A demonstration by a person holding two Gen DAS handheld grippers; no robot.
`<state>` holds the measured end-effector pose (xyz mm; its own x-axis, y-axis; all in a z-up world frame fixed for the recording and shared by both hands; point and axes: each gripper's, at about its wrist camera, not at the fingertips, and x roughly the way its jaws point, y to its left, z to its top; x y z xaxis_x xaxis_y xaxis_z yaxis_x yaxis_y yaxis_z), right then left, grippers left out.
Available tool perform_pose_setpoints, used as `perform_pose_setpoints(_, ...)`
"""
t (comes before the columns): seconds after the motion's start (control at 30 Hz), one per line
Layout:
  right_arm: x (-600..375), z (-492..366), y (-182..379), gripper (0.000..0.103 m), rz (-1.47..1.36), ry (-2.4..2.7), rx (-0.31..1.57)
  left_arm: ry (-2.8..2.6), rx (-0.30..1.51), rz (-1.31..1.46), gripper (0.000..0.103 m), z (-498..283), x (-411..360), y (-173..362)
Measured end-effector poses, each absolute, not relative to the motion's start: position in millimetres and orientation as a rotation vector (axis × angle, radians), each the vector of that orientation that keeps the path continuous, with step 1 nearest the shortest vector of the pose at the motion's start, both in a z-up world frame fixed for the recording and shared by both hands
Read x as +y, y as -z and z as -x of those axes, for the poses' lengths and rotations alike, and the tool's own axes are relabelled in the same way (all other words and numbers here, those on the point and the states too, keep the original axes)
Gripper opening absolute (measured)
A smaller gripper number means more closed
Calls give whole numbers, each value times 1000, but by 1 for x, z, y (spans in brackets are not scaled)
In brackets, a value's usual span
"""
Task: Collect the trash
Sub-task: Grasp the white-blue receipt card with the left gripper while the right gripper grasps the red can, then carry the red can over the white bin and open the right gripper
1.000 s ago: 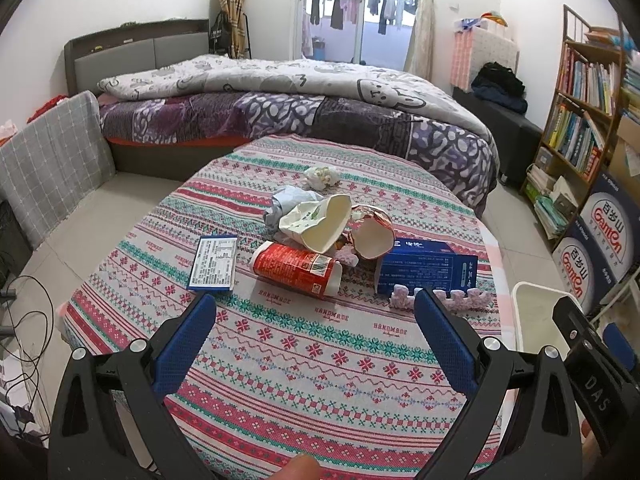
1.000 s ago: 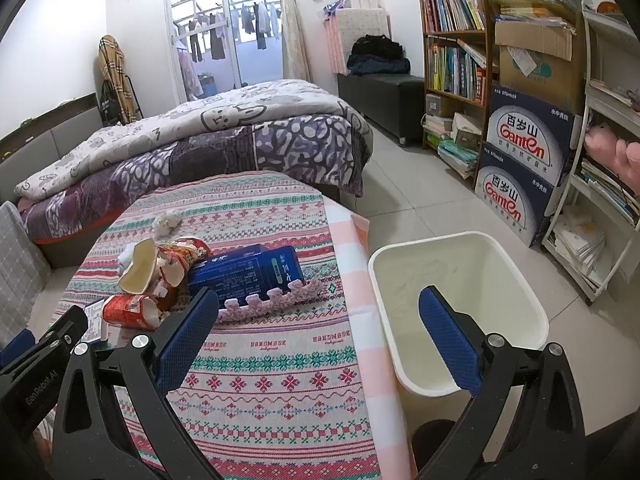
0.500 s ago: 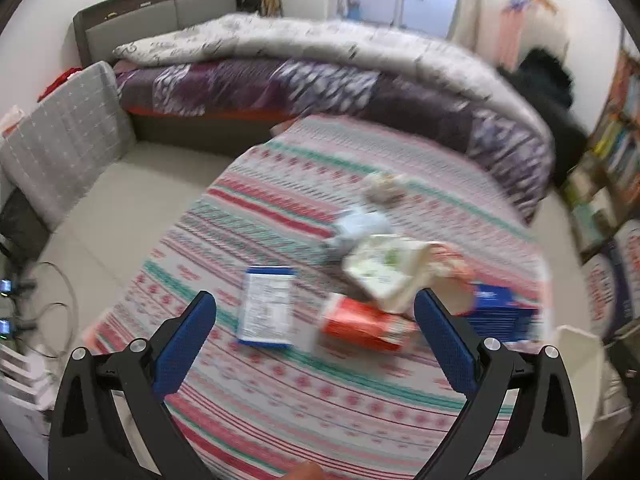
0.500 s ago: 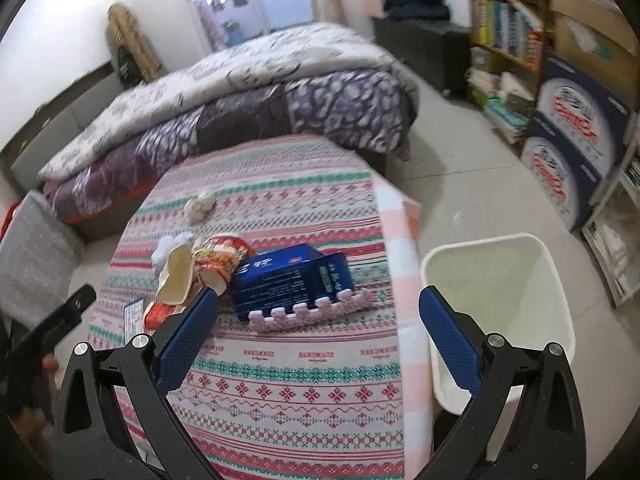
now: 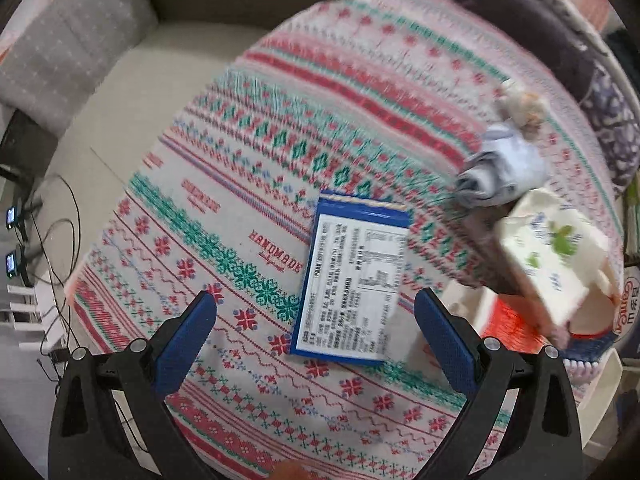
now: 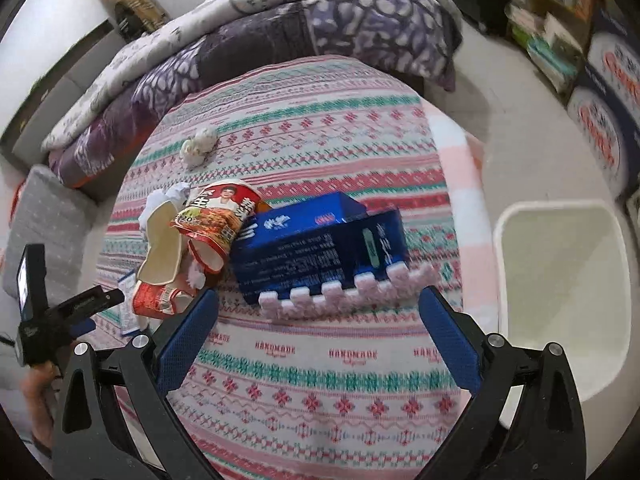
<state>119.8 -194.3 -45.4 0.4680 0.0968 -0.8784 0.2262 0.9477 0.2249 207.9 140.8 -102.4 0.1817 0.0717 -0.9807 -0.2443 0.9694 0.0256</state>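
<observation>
Trash lies on a patterned tablecloth (image 5: 248,184). In the left wrist view a flat blue-and-white packet (image 5: 354,282) lies just ahead of my open, empty left gripper (image 5: 316,340), with a cream cup (image 5: 552,256), a red cup (image 5: 508,320) and crumpled tissue (image 5: 500,172) to the right. In the right wrist view my open, empty right gripper (image 6: 318,336) hovers over a blue carton (image 6: 316,246) and a pink foam strip (image 6: 348,290). A noodle cup (image 6: 218,216) and cream cup (image 6: 160,248) lie left of the carton. A white bin (image 6: 560,280) stands at the right.
A small paper ball (image 6: 198,146) lies far back on the table. A bed with a purple quilt (image 6: 280,36) stands behind the table. Stacked boxes and shelves (image 6: 608,72) line the right wall. A grey cushion (image 5: 68,52) and cables lie on the floor at left.
My left gripper has swung left and down toward the blue-and-white packet. My right gripper has moved in and lower over the blue carton and foam strip. Both stay open.
</observation>
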Motion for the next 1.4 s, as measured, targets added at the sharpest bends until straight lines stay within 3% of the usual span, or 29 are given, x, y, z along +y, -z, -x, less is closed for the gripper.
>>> perform_pose_setpoints(0.23,-137,-137,60,96,-156,-100,1111,-189,1413,148,96,-219,135,128)
perform_pose_setpoints(0.33,-107,-143,70,96,-36,-181,1126,-168,1448,164,88,-222,136,144)
perform_pose_setpoints(0.4,-90,-146,75,96,35,-218,1115,-159,1422,146,80,-223,136,142)
perform_pose_setpoints(0.47,-76,-149,78,96,89,-259,1104,-123,1403,145,56,-222,136,137)
perform_pose_setpoints(0.67,-41,-160,84,87,169,-349,1068,-115,1356,115,56,-210,147,112)
perform_pose_setpoints(0.83,-11,-160,92,85,322,-353,1035,-102,1285,143,56,-205,158,77)
perform_pose_setpoints(1.0,-3,-165,109,58,399,-322,1056,-85,1270,149,56,-203,164,76)
perform_pose_setpoints(1.1,-12,-167,101,46,285,-344,1063,-79,1264,152,56,-200,168,71)
perform_pose_setpoints(1.4,-40,-159,57,40,-42,-404,1031,-32,1180,186,56,-197,161,49)
